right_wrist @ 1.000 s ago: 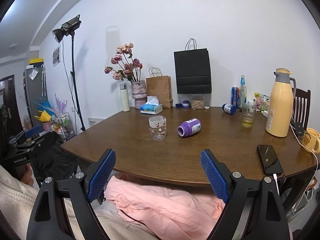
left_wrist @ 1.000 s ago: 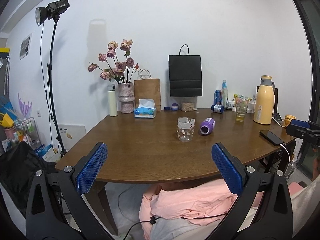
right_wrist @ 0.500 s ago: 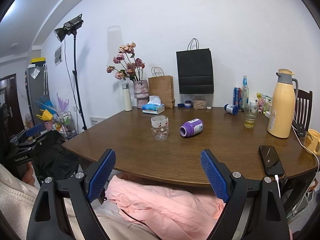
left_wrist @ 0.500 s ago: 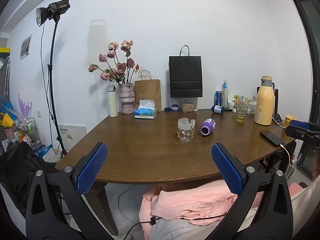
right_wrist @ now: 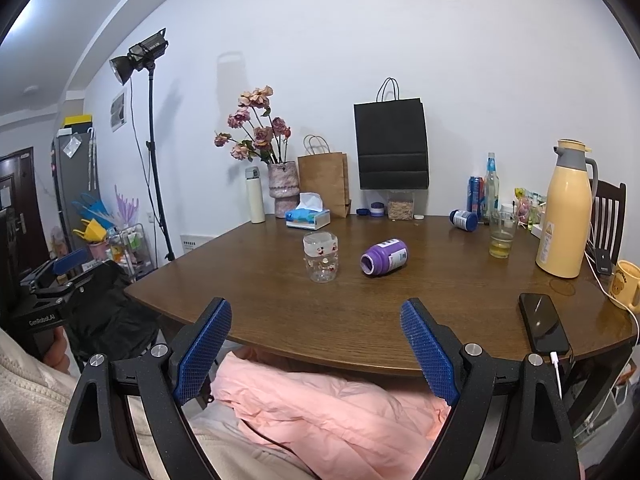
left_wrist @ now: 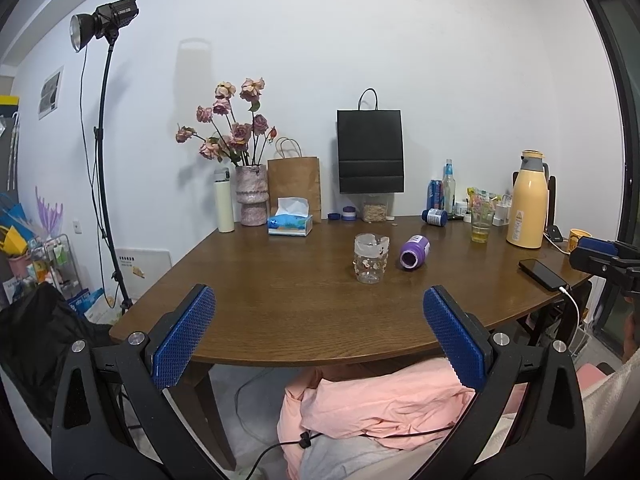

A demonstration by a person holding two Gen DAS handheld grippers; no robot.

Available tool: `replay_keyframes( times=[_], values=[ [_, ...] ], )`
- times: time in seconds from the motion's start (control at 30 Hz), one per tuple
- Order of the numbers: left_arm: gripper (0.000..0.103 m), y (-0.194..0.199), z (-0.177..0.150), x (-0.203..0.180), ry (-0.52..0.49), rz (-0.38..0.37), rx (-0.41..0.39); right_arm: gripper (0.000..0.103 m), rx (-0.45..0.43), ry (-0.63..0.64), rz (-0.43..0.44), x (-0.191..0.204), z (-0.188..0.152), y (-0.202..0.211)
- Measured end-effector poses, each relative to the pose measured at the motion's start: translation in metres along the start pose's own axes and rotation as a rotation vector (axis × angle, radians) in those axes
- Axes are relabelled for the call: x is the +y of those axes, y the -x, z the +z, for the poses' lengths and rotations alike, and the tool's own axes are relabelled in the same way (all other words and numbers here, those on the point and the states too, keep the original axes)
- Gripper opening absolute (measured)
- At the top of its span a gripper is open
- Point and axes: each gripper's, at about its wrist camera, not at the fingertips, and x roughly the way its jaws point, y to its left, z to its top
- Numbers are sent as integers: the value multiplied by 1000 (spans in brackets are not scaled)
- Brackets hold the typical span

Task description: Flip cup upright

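Near the middle of the frame, on the brown bench [left_wrist: 280, 304], the purple cup [left_wrist: 414, 252] lies on its side beside a clear glass [left_wrist: 371, 258]. Left tool [left_wrist: 318, 332] and right tool [right_wrist: 316, 344] both gape, released, near the lower edge.

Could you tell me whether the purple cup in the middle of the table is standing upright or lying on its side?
On its side. The purple cup lies flat on the wooden table, its open mouth turned toward the cameras, right of the upright clear glass.

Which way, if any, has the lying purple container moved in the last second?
No, it has not moved: the purple container keeps the same gap beside the clear cup.
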Motion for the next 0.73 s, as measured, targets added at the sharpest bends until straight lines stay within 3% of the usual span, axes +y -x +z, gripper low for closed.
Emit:
replay_keyframes(
  times=[0.73],
  values=[
    [103,-3,-4,-1,8,-6,16,90,13,2,9,4,1,1]
  ],
)
